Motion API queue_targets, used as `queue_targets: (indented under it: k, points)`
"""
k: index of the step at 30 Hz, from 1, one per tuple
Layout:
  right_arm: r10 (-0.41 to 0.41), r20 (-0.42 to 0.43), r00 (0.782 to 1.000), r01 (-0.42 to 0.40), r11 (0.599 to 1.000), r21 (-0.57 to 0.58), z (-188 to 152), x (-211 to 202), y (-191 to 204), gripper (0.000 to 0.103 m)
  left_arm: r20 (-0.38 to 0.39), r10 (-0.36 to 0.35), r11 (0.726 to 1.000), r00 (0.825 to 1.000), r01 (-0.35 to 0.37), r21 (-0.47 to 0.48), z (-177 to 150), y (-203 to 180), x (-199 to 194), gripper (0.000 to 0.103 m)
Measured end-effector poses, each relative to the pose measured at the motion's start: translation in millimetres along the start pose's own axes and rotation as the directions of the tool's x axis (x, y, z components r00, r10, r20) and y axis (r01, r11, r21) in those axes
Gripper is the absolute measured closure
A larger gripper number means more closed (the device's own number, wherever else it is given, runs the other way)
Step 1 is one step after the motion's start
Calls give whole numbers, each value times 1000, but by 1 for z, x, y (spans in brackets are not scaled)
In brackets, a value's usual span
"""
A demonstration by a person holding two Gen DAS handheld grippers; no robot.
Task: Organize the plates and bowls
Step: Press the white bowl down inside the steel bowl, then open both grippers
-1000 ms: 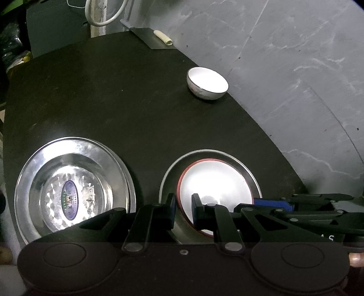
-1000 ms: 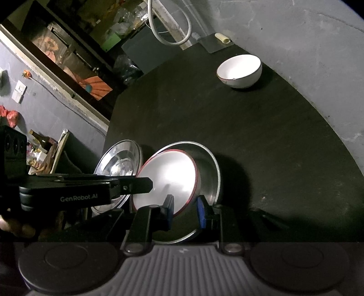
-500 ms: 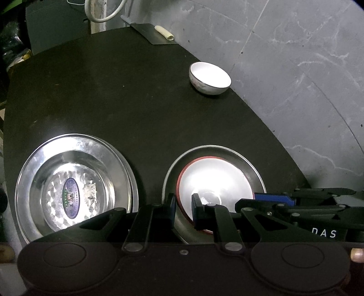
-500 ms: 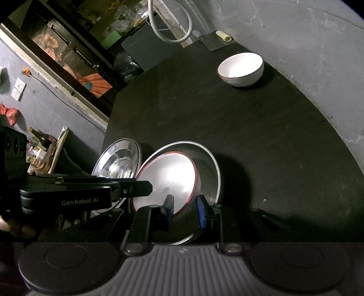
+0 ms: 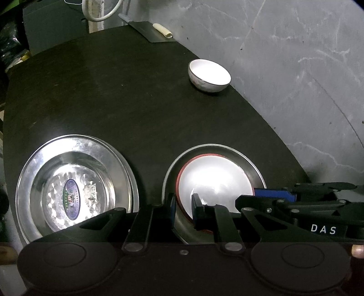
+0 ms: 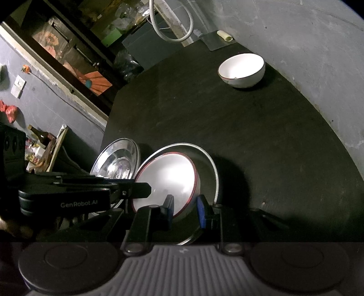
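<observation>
A white bowl with a red rim (image 5: 216,175) (image 6: 166,177) sits slightly tilted inside a steel plate (image 5: 254,164) (image 6: 211,168) on the dark table. My left gripper (image 5: 184,207) is shut on the bowl's near-left rim, one pad inside and one outside. My right gripper (image 6: 185,209) is shut on the same bowl's rim from the opposite side; its fingers (image 5: 268,193) show in the left wrist view. A second steel plate (image 5: 75,182) (image 6: 118,159) lies empty to the left. A small white bowl (image 5: 209,75) (image 6: 242,68) stands far back by the wall.
A cleaver (image 5: 147,31) (image 6: 213,39) with a pale handle lies at the table's far edge, with a white hose loop (image 5: 100,13) behind it. A grey wall (image 5: 295,68) borders the table on the right. Cluttered shelves (image 6: 56,57) stand beyond the left edge.
</observation>
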State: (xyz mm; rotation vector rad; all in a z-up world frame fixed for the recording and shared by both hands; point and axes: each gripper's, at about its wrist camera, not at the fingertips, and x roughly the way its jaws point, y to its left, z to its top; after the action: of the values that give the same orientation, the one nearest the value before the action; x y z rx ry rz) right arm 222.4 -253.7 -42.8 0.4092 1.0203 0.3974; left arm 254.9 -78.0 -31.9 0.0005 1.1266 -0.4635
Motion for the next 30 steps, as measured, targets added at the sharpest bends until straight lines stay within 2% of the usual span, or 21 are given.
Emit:
queue_targets:
  k: [30]
  points:
    - [-47,-53,997,42,995,-88,12,1,8,77,-52,-20,1000,998,21,18,11,2,5,82]
